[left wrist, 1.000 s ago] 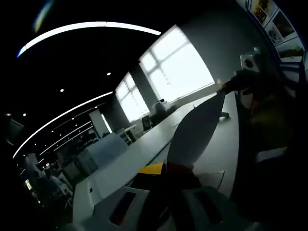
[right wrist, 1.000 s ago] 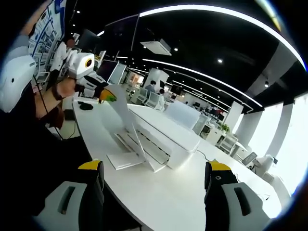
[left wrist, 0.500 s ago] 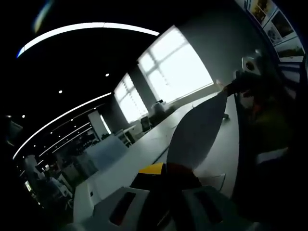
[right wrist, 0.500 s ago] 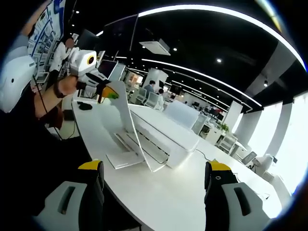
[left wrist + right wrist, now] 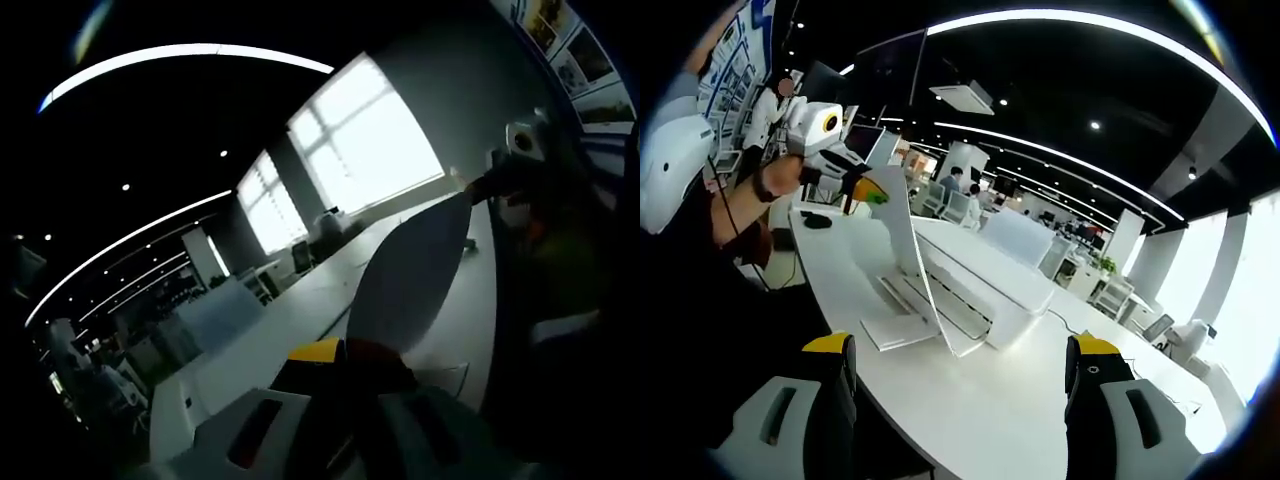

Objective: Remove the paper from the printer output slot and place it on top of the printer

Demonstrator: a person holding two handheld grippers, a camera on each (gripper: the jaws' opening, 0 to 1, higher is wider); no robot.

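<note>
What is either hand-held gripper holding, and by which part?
The left hand-held gripper pinches the paper by its top edge; the right hand-held gripper holds nothing.

One sheet of paper [image 5: 902, 225] is counted, along with one white printer [image 5: 985, 285] on one long white desk [image 5: 1020, 400]. Two grippers are seen: the left gripper [image 5: 865, 195] and the right gripper [image 5: 965, 375]. Perhaps two bright windows [image 5: 365, 135] are made out, though the dim view blurs them.

An open-plan office: long white counter [image 5: 970, 400] in the lower frame, rows of desks with chairs [image 5: 958, 207] mid-frame, ceiling light strips [image 5: 1060, 155] above, large windows [image 5: 370, 130] upper right.
</note>
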